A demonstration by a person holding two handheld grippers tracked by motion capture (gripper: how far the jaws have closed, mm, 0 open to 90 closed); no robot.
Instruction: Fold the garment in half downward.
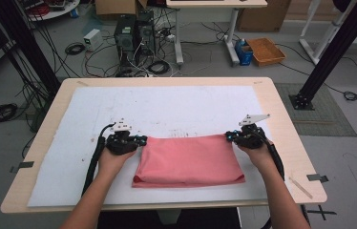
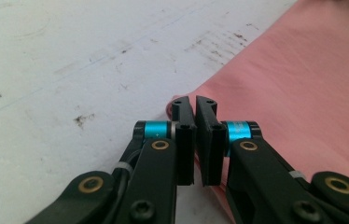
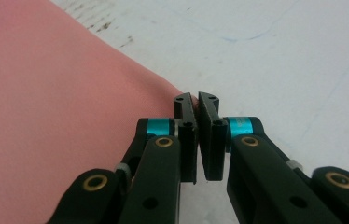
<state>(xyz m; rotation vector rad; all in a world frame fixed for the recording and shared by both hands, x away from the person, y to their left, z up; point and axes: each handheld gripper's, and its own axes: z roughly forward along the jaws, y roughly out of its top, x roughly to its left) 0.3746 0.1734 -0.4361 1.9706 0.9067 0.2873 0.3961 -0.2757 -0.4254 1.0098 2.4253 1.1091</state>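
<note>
The cloth (image 1: 188,160) lies long left-to-right on the surface (image 1: 71,143); left gripper (image 1: 141,140) and right gripper (image 1: 229,137) each pinch a far corner, jaws closed on it

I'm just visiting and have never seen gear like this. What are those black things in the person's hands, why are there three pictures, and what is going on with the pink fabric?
No robot arm is at work here: a person holds a hand-held gripping tool in each hand. The high view looks down on the table from above the person's side. The other two pictures come from small cameras riding on each tool, looking along its two black jaws.

A white mat covers the wooden table, and on it lies a folded pink cloth. The left tool is shut on the cloth's far left corner; in its own view the fabric edge peeks out beside the closed jaws. The right tool is shut on the far right corner the same way. So the cloth is pinched at both far corners.
</note>
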